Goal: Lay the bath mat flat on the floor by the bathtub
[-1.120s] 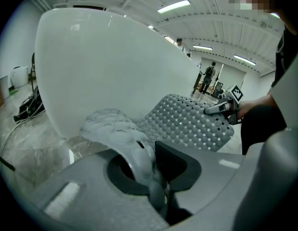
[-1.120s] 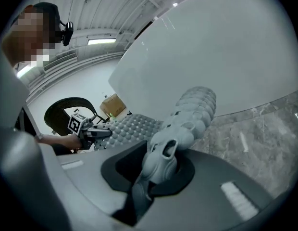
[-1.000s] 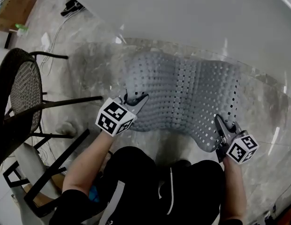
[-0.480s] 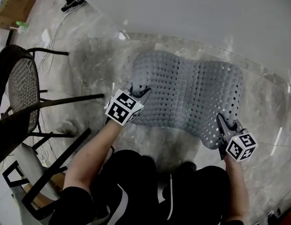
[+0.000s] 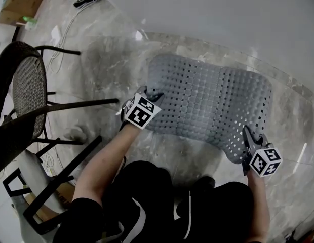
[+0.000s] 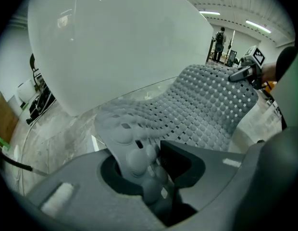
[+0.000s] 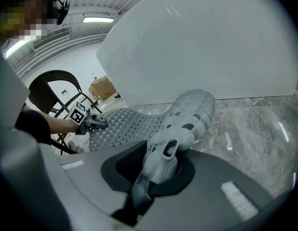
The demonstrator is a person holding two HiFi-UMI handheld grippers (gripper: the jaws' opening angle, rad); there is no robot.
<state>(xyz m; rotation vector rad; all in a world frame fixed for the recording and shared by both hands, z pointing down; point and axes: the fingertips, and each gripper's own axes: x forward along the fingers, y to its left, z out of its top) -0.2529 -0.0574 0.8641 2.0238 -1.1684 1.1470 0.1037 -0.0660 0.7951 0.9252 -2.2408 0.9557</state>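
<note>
Soft, floppy mat (image 5: 212, 105) beside the tub (image 5: 223, 19); its corners grip best. Right claw (image 5: 248, 135) pinches one; left claw (image 5: 151, 94), jaws just opening, seems loose around its corner.

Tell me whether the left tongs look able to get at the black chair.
Probably yes. The left tongs, whose jaws have just been opening with a corner of the bath mat between them, sit close to the chair, only bare floor between. They would have to leave the mat first.

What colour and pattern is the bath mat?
The bath mat is grey, studded with bumps and small holes; clearest in the head view.
</note>
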